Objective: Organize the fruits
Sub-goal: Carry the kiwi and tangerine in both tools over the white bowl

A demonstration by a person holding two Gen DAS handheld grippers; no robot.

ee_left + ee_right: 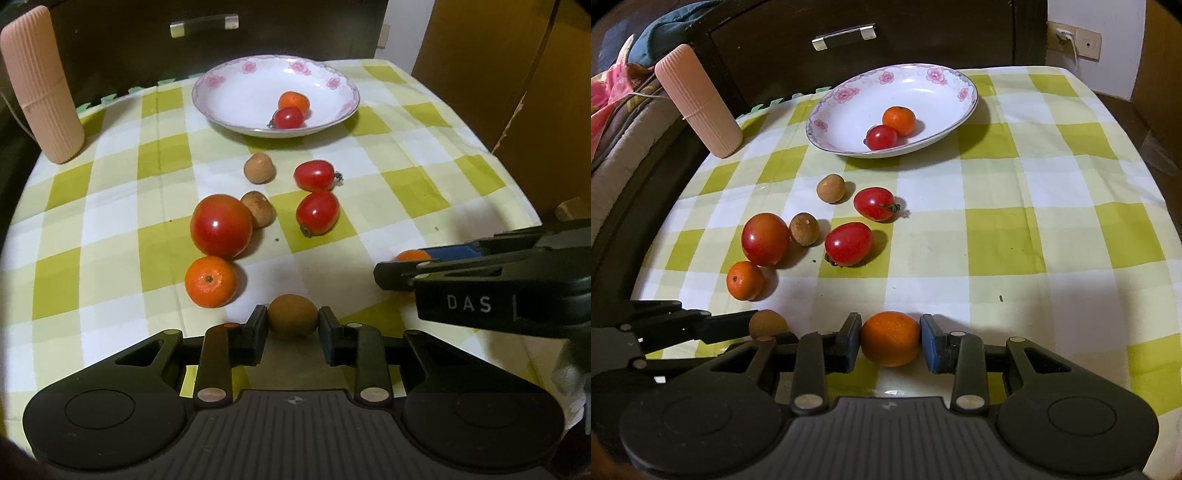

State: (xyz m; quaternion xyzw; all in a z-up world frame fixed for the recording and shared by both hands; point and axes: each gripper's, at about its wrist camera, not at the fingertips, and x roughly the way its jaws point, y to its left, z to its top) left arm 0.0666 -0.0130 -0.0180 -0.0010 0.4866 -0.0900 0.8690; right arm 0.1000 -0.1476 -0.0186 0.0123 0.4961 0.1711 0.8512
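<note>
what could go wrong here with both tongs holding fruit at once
1. The left tongs pinch the round brown fruit only at the fingertips, so it may slip out when lifted.
2. The plate already holds a small orange and a cherry tomato; a dropped fruit could knock them or roll.

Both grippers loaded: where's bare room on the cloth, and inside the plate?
Bare cloth lies right of the plum tomatoes, out to the table edge. In the plate, the left half is free beside its tomato and orange. The cluster around the big tomato is crowded.
</note>
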